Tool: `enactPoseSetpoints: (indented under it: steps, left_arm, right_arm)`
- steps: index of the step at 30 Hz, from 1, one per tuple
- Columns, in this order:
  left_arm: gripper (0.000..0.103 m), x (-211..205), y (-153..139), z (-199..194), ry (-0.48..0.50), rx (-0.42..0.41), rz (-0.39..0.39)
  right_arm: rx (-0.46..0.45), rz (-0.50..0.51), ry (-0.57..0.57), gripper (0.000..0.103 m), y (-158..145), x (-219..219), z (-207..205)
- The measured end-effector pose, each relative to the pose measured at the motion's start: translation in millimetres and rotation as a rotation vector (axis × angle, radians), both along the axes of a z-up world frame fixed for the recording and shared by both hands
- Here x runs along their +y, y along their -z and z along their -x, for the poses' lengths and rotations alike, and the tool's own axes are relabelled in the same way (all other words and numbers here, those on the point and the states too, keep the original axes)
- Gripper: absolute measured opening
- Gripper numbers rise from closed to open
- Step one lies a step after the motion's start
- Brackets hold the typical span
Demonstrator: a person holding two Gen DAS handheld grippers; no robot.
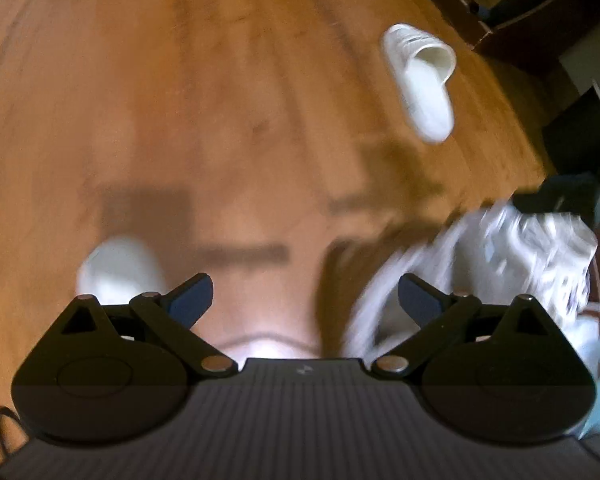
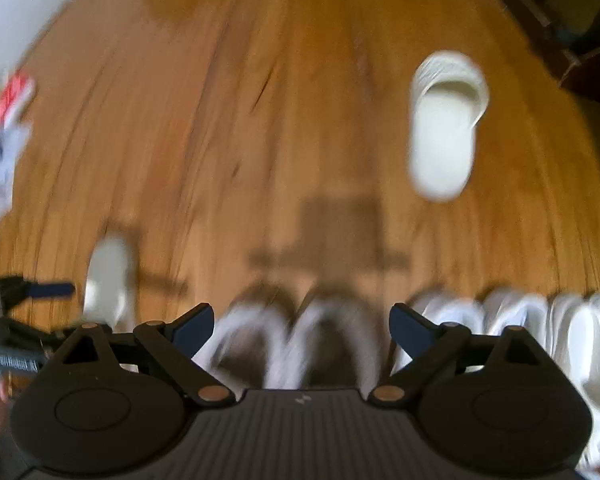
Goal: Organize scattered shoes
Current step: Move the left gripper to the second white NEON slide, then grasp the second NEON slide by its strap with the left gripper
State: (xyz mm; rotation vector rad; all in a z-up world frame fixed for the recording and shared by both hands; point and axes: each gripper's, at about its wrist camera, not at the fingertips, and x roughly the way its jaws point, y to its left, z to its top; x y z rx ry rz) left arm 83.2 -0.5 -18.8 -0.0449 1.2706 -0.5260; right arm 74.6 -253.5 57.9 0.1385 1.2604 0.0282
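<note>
**Both grippers raised over the floor, two slippers left to collect**

The wooden floor (image 2: 260, 120) is seen from above in both wrist views, heavily blurred. A row of white shoes (image 2: 500, 320) is lined up side by side along the near edge in the right wrist view. Two loose white slippers are left apart from it. The far slipper (image 2: 446, 128) is shown ahead and to the right of the right gripper (image 2: 302, 326), its long axis running roughly along the gripper's line of sight, the open heel end nearer. The near slipper (image 2: 108, 276) is placed to the left, just beside the left gripper (image 2: 52, 290). In the left wrist view the same near slipper (image 1: 118, 270) is partly hidden behind the left-hand finger (image 1: 192, 296). Both pairs of jaws are spread wide with nothing between them. The far slipper is judged the right hand's target, the near one the left's.
</note>
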Motion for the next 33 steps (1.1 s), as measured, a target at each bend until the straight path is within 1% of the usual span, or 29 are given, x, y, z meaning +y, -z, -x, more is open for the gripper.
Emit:
enactPoseSetpoints:
  steps: [1,2,3,5,6,7,11,12,13,14,15,17,18,21,23,25,26,28,30,31,33]
  left_arm:
    - [0.101,-29,3,-21,-0.002,0.007,0.003]
    - [0.101,-44,4,-30,-0.006,0.006,0.0]
    - [0.101,-70,8,-47,-0.013,-0.007,-0.017]
    - [0.101,-124,13,-78,0.007,-0.087,-0.077]
    - [0.101,-137,15,-85,0.018,-0.108,-0.089]
    - [0.101,-158,18,-94,0.036,-0.143,-0.106]
    - [0.101,-220,34,-122,0.099,-0.236,-0.165]
    - [0.101,-229,38,-127,0.104,-0.248,-0.177]
    - [0.101,-237,41,-130,0.106,-0.257,-0.188]
    - [0.1,-245,45,-134,0.108,-0.266,-0.199]
    - [0.1,-249,47,-137,0.108,-0.263,-0.202]
    - [0.1,-255,52,-144,0.107,-0.252,-0.203]
    - [0.1,-260,56,-148,0.103,-0.246,-0.205]
    - [0.1,-270,63,-158,0.118,-0.258,-0.222]
    - [0.1,-279,68,-161,0.135,-0.299,-0.257]
    - [0.1,-293,75,-165,0.147,-0.368,-0.308]
    - [0.1,-296,76,-167,0.15,-0.38,-0.32]
    - [0.098,-312,90,-176,0.161,-0.414,-0.386]
    - [0.098,-321,98,-182,0.167,-0.436,-0.431]
    - [0.095,-323,103,-184,0.152,-0.456,-0.455]
    - [0.075,-322,104,-187,0.123,-0.486,-0.44]
  right_arm:
    - [0.008,-0.003,0.008,0.086,4,-14,-6]
    - [0.017,-0.004,0.01,0.084,7,-24,-9]
    - [0.016,-0.001,0.009,0.084,8,-36,-12]
    - [0.014,0.006,0.006,0.084,9,-58,-19]
    - [0.012,0.006,-0.005,0.084,10,-66,-20]
    - [0.008,0.006,-0.013,0.084,10,-71,-21]
    - [-0.077,0.021,-0.06,0.085,17,-116,-35]
    - [-0.096,0.019,-0.063,0.082,21,-126,-39]
    - [-0.106,-0.004,-0.049,0.075,27,-138,-46]
    - [-0.115,-0.026,-0.035,0.072,33,-150,-52]
    - [-0.116,-0.045,-0.025,0.065,39,-157,-56]
    - [-0.137,-0.098,-0.013,0.065,56,-175,-71]
    - [-0.145,-0.104,-0.015,0.065,60,-178,-74]
    - [-0.167,-0.155,-0.006,0.065,82,-192,-94]
    - [-0.184,-0.187,0.023,0.066,94,-197,-104]
    - [-0.194,-0.196,0.041,0.068,100,-199,-108]
    - [-0.198,-0.201,0.049,0.068,103,-200,-109]
    - [-0.197,-0.217,0.056,0.068,106,-205,-112]
    - [-0.203,-0.224,0.062,0.069,104,-211,-111]
    - [-0.211,-0.225,0.067,0.072,102,-215,-109]
    - [-0.23,-0.255,0.102,0.072,97,-224,-101]
